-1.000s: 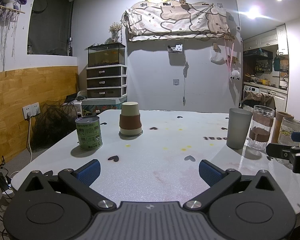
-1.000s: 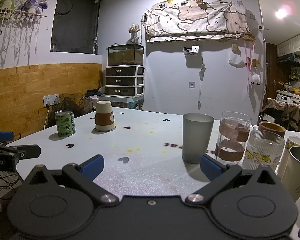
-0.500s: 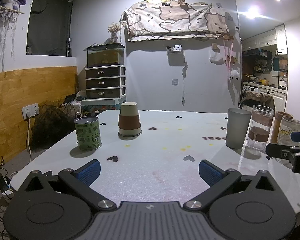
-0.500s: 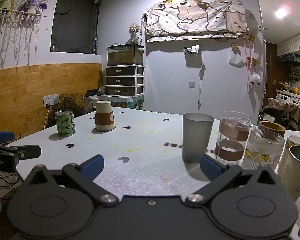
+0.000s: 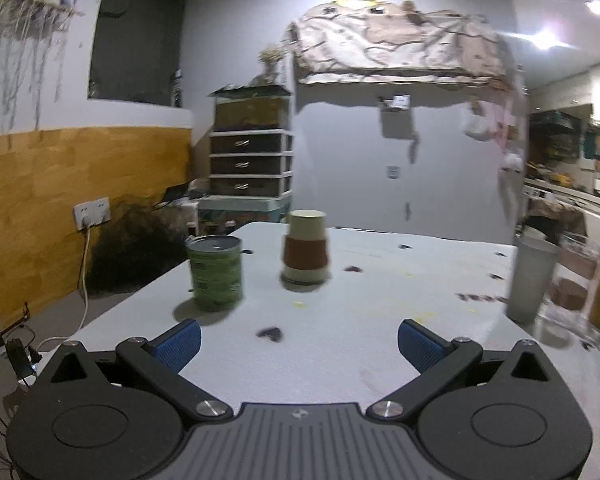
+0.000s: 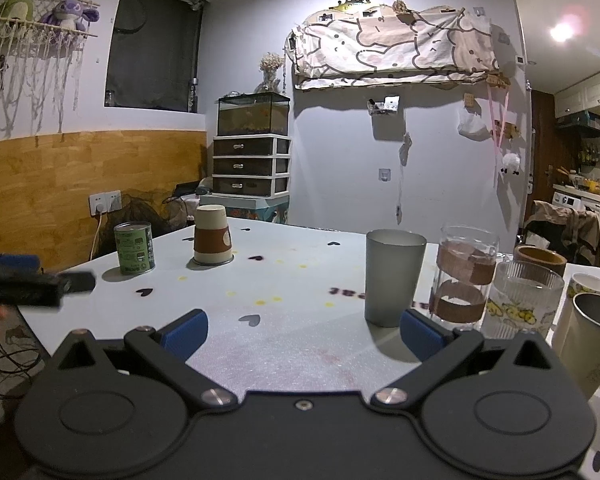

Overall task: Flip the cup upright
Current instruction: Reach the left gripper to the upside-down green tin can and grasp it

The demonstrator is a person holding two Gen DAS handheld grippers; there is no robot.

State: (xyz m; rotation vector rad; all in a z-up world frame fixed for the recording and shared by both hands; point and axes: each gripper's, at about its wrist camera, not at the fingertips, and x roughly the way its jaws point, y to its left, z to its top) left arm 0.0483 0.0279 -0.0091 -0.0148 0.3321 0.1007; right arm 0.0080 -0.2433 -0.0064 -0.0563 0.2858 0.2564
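Two grippers are hovering low over the near edge of a white table [image 6: 300, 344]: left gripper [image 5: 298, 340] and right gripper [image 6: 303, 330], each with blue-padded fingers spread wide apart, gripping nothing. One cream paper cup with brown sleeve [image 5: 305, 247] is standing mouth-down at far left, just right of a green tin can [image 5: 216, 272]. One frosted grey tumbler [image 6: 393, 276] is standing at near right, beside a clear glass with brown bands [image 6: 464, 274].
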